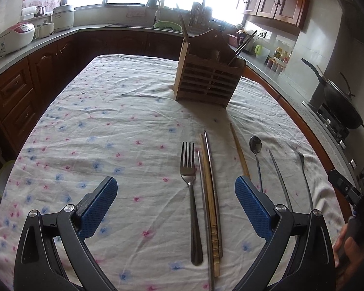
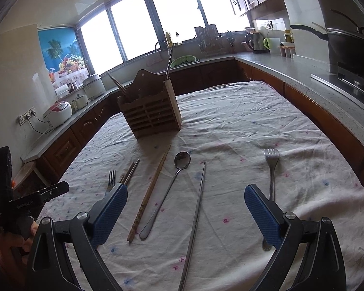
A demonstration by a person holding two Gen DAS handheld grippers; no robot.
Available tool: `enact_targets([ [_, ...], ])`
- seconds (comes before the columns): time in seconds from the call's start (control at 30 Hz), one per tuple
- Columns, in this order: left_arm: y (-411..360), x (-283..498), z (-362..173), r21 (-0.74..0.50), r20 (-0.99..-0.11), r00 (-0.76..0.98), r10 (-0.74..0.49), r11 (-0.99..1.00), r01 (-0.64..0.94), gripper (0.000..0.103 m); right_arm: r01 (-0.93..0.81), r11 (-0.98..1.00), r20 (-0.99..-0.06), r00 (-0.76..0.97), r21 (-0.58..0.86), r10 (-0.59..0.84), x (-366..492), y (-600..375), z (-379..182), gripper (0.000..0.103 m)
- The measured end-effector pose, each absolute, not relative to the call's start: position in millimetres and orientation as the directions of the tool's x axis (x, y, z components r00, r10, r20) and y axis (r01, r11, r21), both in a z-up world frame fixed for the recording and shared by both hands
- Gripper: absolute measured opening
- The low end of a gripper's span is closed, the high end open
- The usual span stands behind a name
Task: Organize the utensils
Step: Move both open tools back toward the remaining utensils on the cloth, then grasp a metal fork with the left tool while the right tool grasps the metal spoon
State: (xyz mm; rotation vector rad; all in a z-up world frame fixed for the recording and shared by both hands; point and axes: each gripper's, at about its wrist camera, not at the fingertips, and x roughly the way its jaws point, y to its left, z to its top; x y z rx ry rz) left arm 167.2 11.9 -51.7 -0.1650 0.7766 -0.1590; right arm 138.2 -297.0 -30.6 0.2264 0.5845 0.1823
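Observation:
A wooden utensil holder point(image 1: 207, 82) point(image 2: 150, 112) stands on the floral tablecloth, with a few chopsticks sticking out. In front of it lie a steel fork point(image 1: 191, 194), a bamboo chopstick between two metal ones point(image 1: 210, 201), another bamboo chopstick point(image 1: 239, 150) point(image 2: 150, 195), a spoon point(image 1: 256, 155) point(image 2: 168, 191), a metal chopstick point(image 1: 280, 177) point(image 2: 195, 220) and a second fork point(image 1: 304, 177) point(image 2: 271, 181). My left gripper point(image 1: 176, 206) is open and empty above the fork and chopsticks. My right gripper point(image 2: 185, 215) is open and empty above the spoon and metal chopstick.
The table point(image 1: 114, 111) fills the middle of a kitchen. Counters run around it with rice cookers point(image 1: 17, 36), a sink point(image 1: 166, 25), a kettle point(image 2: 256, 41) and a wok on the stove point(image 1: 339, 101). The other gripper shows at each view's edge point(image 1: 351, 194) point(image 2: 14, 201).

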Motion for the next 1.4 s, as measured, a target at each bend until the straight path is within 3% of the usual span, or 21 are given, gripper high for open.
enact_targets([
  [0.47, -5.4, 208.5, -64.9, -0.167, -0.736, 0.644, -0.209, 0.978, 0.126, 0.086, -0.135, 0.95, -0.592, 0.755, 0.281, 0.283, 189.1, -280.0, -45.5, 0.07],
  [0.8, -9.0, 243.9, -87.0, -0.174, -0.788, 0.579, -0.21, 0.978, 0.118, 0.08, -0.131, 0.949, -0.653, 0.698, 0.287, 0.294, 239.3, -261.0, -62.8, 0.07],
  [1.1, -16.5, 265.4, -102.5, -0.198, -0.809, 0.534, -0.244, 0.97, 0.143, 0.056, -0.092, 0.968, -0.699, 0.676, 0.234, 0.233, 273.9, -249.0, -82.4, 0.065],
  [1.27, -21.0, 265.7, -104.5, -0.177, -0.807, 0.541, -0.236, 0.971, 0.16, 0.055, -0.076, 0.973, -0.739, 0.638, 0.218, 0.216, 291.0, -244.8, -90.9, 0.059],
  [1.33, -22.6, 266.8, -104.9, -0.171, -0.806, 0.543, -0.235, 0.971, 0.166, 0.041, -0.081, 0.979, -0.75, 0.632, 0.186, 0.194, 294.3, -239.1, -92.4, 0.058],
  [1.4, -23.5, 266.6, -105.1, -0.168, -0.807, 0.542, -0.235, 0.971, 0.172, 0.026, -0.087, 0.986, -0.757, 0.632, 0.141, 0.164, 296.6, -232.4, -93.0, 0.045],
])
